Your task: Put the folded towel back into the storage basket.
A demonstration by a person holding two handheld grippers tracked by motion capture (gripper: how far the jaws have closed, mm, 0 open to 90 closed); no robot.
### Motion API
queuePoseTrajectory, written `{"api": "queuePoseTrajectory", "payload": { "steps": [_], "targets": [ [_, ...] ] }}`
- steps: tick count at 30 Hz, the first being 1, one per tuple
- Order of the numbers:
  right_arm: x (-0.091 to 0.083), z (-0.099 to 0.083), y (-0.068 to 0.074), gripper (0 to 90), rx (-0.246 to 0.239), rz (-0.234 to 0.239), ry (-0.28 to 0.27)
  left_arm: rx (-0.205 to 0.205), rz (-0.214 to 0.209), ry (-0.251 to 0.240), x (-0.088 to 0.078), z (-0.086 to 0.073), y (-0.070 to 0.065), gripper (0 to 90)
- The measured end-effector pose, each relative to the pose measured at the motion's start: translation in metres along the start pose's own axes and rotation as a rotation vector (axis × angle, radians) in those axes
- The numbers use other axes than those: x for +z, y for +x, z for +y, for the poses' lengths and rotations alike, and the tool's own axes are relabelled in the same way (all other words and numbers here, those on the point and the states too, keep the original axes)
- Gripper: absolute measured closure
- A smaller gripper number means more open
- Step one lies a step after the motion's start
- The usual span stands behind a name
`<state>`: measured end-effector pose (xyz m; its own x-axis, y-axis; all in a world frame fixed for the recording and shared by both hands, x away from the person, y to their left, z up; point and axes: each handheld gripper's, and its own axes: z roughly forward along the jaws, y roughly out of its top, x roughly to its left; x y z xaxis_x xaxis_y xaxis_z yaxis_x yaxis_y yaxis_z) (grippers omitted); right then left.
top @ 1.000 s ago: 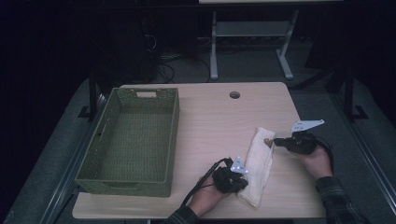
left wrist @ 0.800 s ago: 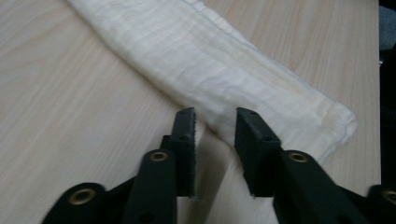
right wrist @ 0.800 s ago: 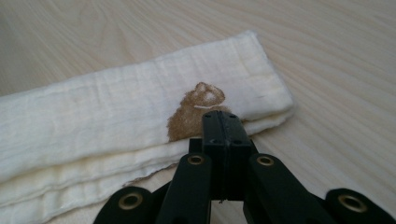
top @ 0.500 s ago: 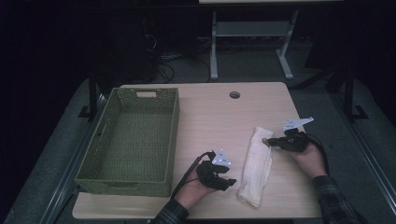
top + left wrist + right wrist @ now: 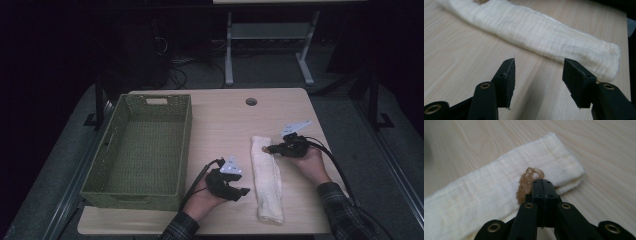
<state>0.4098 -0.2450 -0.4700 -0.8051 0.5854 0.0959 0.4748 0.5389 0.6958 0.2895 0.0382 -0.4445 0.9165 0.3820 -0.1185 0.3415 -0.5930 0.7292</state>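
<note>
A folded white towel (image 5: 267, 180) lies as a long strip on the wooden table (image 5: 225, 125), running from near to far. Its far end bears a brown patch (image 5: 524, 185). My right gripper (image 5: 268, 149) is shut, and its tips (image 5: 542, 183) sit over that patch; I cannot make out any cloth pinched between them. My left gripper (image 5: 244, 192) is just left of the towel's near half, pointing at it. Its jaws have just been opening and stand apart (image 5: 537, 75) above bare wood with nothing between them, the towel (image 5: 544, 32) lying a little beyond.
A green woven basket (image 5: 100, 170) with nothing in it takes up the table's left side. A round cable hole (image 5: 251, 101) is near the far edge. Beyond the table stand a metal frame (image 5: 265, 35) and cables on the dark floor.
The left gripper has let go of the towel, opened and drawn back to the left. The right gripper has slid left, and the towel has swung from slanted to straight.
</note>
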Motion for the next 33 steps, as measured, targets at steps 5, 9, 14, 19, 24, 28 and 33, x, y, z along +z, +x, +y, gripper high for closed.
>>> {"api": "queuePoseTrajectory", "payload": {
  "steps": [5,9,14,19,24,28,33],
  "targets": [
    [0.016,0.016,0.013,89.8,-0.047,0.035,0.008,0.029,-0.018,-0.001,0.002,0.003,-0.003,39.4],
    [0.012,0.017,0.014,85.3,-0.063,0.029,0.002,0.042,-0.033,-0.008,0.006,0.009,-0.006,35.2],
    [-0.008,0.011,0.009,72.1,-0.026,0.034,-0.045,0.09,-0.059,0.015,0.021,0.022,-0.01,28.0],
    [-0.019,0.004,0.004,57.8,-0.002,0.04,-0.054,0.133,-0.098,0.055,0.04,0.034,-0.016,27.4],
    [-0.023,0.002,0.002,46.5,0.005,0.032,-0.058,0.17,-0.098,0.098,0.059,0.038,-0.019,23.6],
    [-0.024,0.003,0.002,41.1,0.01,0.024,-0.059,0.184,-0.076,0.136,0.071,0.036,-0.022,18.3],
    [-0.024,0.003,0.002,39.1,-0.004,0.017,-0.057,0.196,-0.071,0.13,0.073,0.033,-0.022,18.1]
  ]
}}
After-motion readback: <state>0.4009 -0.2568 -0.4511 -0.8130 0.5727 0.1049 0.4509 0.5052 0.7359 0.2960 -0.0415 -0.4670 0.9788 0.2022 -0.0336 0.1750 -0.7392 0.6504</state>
